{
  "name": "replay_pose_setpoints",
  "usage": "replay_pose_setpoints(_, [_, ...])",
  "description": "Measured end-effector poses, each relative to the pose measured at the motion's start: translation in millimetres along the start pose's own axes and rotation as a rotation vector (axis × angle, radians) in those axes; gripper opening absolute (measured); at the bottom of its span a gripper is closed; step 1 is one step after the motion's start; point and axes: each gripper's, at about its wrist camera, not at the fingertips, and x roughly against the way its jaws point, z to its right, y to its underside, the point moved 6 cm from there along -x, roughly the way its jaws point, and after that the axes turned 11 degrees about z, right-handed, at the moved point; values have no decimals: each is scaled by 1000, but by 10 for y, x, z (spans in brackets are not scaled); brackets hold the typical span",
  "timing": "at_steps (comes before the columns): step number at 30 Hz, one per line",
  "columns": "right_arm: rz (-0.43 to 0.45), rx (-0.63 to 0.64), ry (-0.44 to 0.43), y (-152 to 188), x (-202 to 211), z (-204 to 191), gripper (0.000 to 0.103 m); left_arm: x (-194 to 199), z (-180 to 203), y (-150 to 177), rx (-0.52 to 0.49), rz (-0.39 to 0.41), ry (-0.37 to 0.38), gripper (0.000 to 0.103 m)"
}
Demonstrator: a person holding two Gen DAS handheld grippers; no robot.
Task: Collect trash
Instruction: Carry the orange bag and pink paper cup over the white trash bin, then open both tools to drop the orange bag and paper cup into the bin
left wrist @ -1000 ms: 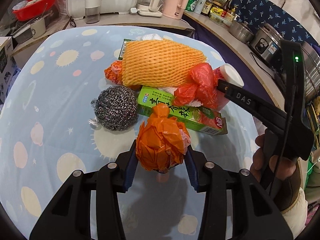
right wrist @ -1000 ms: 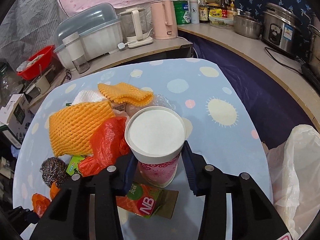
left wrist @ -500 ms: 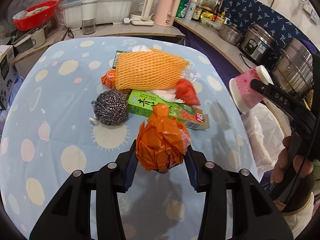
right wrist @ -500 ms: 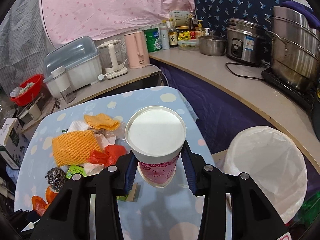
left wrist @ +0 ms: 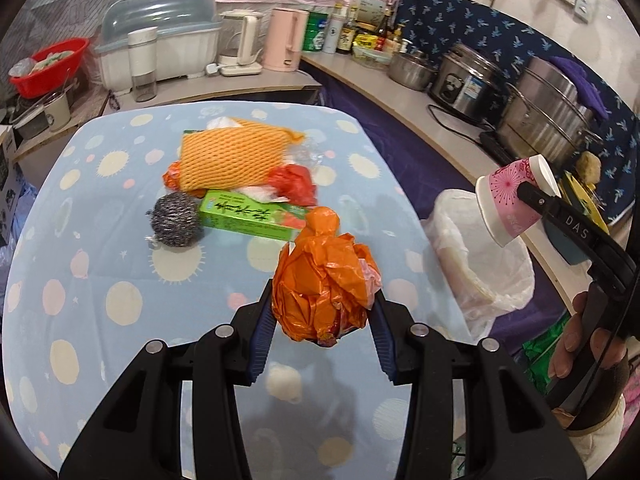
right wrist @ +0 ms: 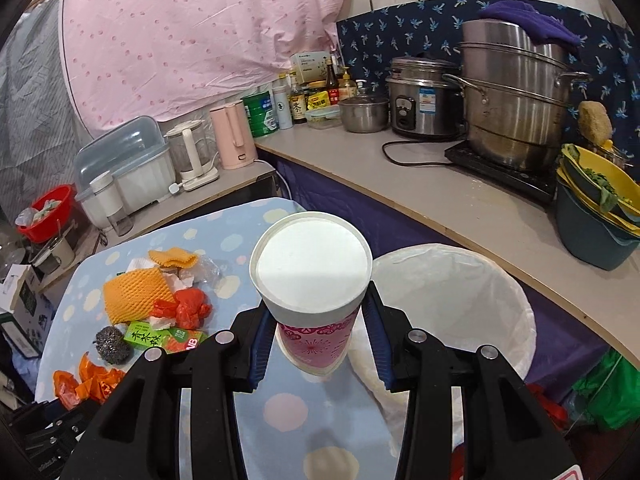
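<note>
Covering most of both views, a table (left wrist: 100, 216) under a pale blue cloth with sun and planet spots carries the remaining litter near its far middle.

Bin with white liner (right wrist: 456, 304): stands off the table's edge, just beside it, mouth open upward; seen in the left wrist view (left wrist: 480, 264) as well.

Orange foam net (left wrist: 232, 160): lies flat at the far side of the pile; a smaller folded piece (right wrist: 174, 258) sits behind it.

Green drink carton (left wrist: 248, 216): lies on its side at the near edge of the pile, touching the steel wool scourer (left wrist: 176, 220) at its left end.

Red plastic bag (left wrist: 292, 182): crumpled, between the net and the carton, with white tissue scraps around it.

Orange plastic bag (left wrist: 324, 280): bunched into a ball, clamped between the blue pads of the left gripper (left wrist: 322, 320) and held clear above the tablecloth, near the table's bin-side edge.

Pink paper cup (right wrist: 312, 292): white rim and inside facing the right wrist camera, pinched at its patterned wall by the right gripper (right wrist: 314, 340). From the left wrist view the cup (left wrist: 508, 204) is tilted, mouth away from the table, hanging over the liner's near rim. The person's hand (left wrist: 580, 344) grips the handle below.
</note>
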Motion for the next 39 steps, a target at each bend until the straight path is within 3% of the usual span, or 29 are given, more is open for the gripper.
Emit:
replay_pose_setpoints(9, [19,-88,130,37,246,892,40,-7,845,-122,-107,24,118,41])
replay_pose_setpoints(15, [15,-129,184,94,240,1289,40,-189,1440,-220,-170,21,191,41])
replay_pose_setpoints(25, [-2,-191,190,78,-54,1596,40,-635,2246,-315,-253,16,263,41])
replay_pose_setpoints(31, [-2,-191,190,30,-185,1628,41,-879,2489,-337,-270,1,279,42])
replay_pose_setpoints(34, [13,-196,191,-18,-201,1628,44,-931,2535,-345,-274,8,286,45])
replay_pose_setpoints(39, [37,-202,198,-103,-185,1649,50,-950,2546,-411,-273,41,274,60])
